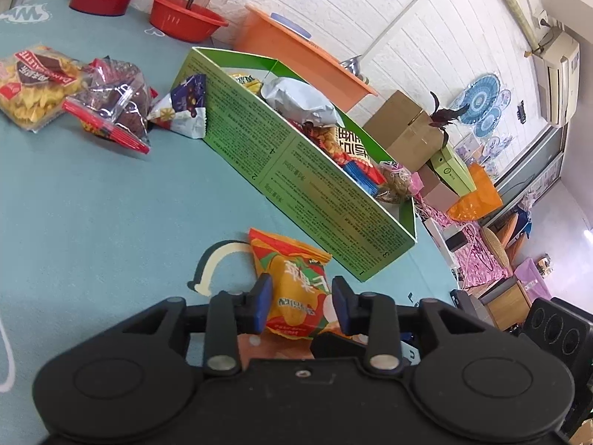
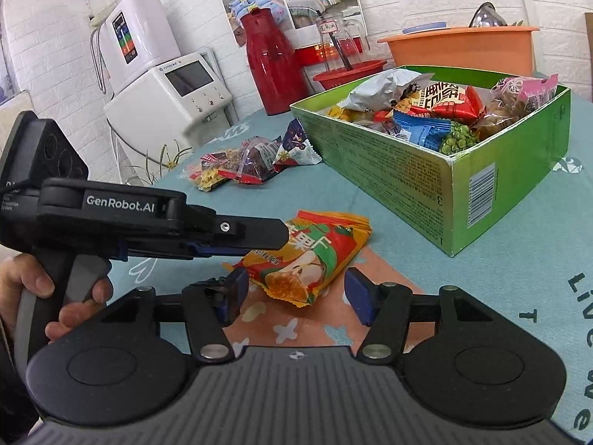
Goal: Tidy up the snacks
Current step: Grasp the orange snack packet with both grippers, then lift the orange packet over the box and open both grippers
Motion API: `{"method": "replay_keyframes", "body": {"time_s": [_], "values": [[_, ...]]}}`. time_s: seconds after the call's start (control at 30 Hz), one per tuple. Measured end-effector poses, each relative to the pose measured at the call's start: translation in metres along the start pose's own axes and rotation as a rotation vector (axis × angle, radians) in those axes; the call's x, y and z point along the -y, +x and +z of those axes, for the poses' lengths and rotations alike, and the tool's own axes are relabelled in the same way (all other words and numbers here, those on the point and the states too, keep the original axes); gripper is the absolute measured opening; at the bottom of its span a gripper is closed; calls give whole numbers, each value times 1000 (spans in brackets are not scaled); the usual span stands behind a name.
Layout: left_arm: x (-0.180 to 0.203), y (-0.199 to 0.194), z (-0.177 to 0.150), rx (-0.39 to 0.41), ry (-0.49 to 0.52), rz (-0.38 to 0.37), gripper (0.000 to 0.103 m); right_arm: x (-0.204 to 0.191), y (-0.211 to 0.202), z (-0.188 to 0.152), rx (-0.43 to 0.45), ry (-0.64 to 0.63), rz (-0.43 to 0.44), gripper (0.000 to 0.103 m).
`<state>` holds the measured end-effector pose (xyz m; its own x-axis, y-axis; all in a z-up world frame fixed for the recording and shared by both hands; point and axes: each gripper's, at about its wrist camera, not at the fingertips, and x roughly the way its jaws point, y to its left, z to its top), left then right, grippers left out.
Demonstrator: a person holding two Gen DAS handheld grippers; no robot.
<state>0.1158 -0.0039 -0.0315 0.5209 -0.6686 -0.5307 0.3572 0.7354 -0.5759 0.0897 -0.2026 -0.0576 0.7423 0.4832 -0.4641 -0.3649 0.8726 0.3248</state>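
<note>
An orange snack packet [image 1: 296,289] [image 2: 311,256] lies on the teal tablecloth beside the green box [image 1: 304,189] [image 2: 407,178], which holds several snack packets. My left gripper [image 1: 301,306] is open with its jaws on either side of the packet; in the right wrist view its fingers [image 2: 259,235] reach over the packet's left end. My right gripper [image 2: 296,296] is open and empty, just short of the packet. Three loose packets lie left of the box: yellow [image 1: 33,89], dark red [image 1: 115,107] and blue-white [image 1: 183,109].
A red thermos [image 2: 268,70], a red basin [image 1: 185,18] with a glass jug [image 2: 339,44], and an orange tub [image 1: 296,55] stand at the table's back. White appliances [image 2: 166,96] stand beyond the table's left edge.
</note>
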Motion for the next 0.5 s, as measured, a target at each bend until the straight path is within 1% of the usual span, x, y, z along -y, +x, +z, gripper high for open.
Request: {"method": "replay_keyframes", "body": {"time_s": [0.13, 0.17, 0.27, 0.37, 0.43, 0.5], "values": [[0, 1, 1, -9, 6, 2, 48, 5, -2, 3, 18, 41, 24, 93], [0, 2, 1, -11, 6, 2, 50, 6, -2, 3, 20, 52, 27, 93], [-2, 3, 1, -17, -1, 2, 51, 7, 1, 3, 10, 76, 14, 92], [-3, 5, 0, -22, -2, -4, 51, 8, 4, 2, 3, 88, 11, 86], [-3, 7, -1, -26, 3, -1, 50, 10, 6, 2, 0, 100, 24, 83], [-4, 10, -3, -25, -1, 3, 49, 7, 7, 1, 3, 82, 21, 80]]}}
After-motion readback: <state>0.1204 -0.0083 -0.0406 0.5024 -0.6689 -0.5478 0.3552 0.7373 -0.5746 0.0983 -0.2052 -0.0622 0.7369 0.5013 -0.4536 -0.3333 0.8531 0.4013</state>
